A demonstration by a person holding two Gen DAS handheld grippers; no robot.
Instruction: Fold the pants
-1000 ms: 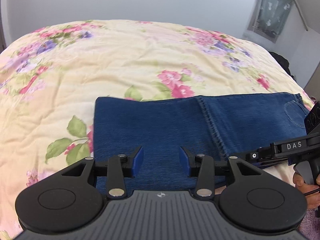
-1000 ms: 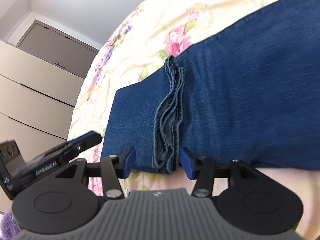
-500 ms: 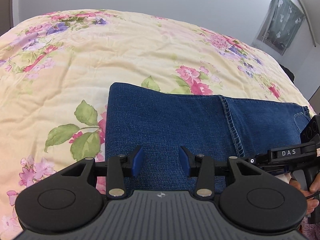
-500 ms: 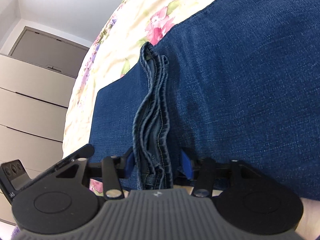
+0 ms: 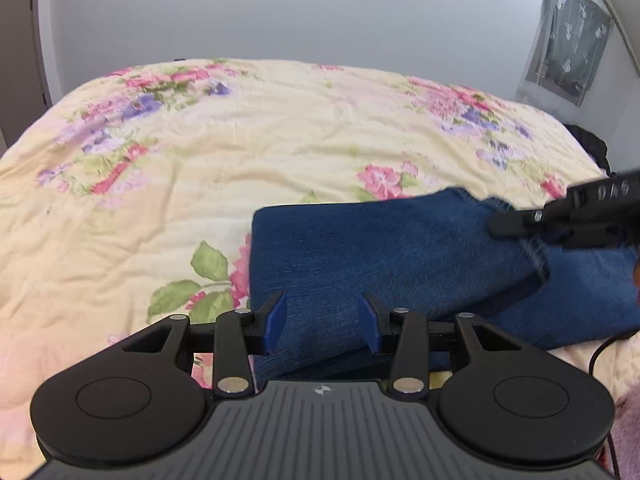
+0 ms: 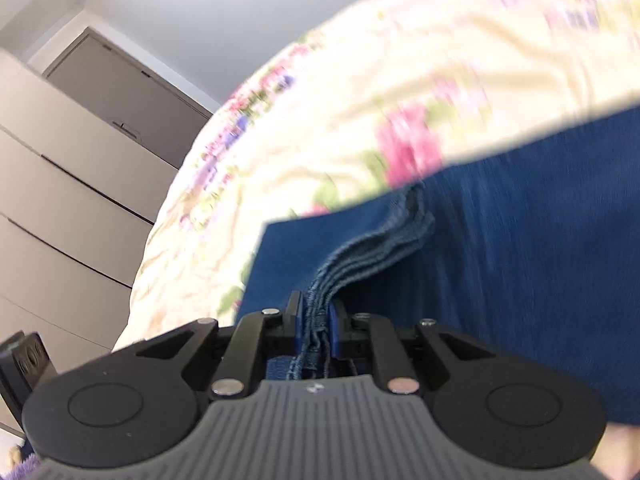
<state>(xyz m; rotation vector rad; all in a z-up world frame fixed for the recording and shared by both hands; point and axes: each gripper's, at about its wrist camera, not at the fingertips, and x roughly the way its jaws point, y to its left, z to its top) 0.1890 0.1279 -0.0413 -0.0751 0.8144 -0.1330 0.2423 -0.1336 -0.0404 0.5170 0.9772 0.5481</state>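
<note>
The floral bedspread point(image 5: 280, 128) takes up most of the room, and the pants point(image 5: 400, 264), dark blue jeans, lie on its near side, at about four o'clock in the left wrist view. In the right wrist view a grey wardrobe point(image 6: 72, 184) stands at nine o'clock. The right gripper point(image 6: 314, 320) has just been closing and now pinches the stacked hem edges point(image 6: 360, 256) between its blue pads, the bundle drawn up off the layer below. The left gripper point(image 5: 322, 322) hovers over the folded end at six o'clock, its jaws apart with only denim beneath them, nothing held.

To do this fold well, I'd say the right hand should carry the hems over in a low, even arc, keeping all the layers together in the pinch, while the left presses the crease line so the lower layer does not drag.

The only legible writing is "DAS" point(image 5: 612, 190), white on the right gripper's black body at three o'clock in the left view.
</note>
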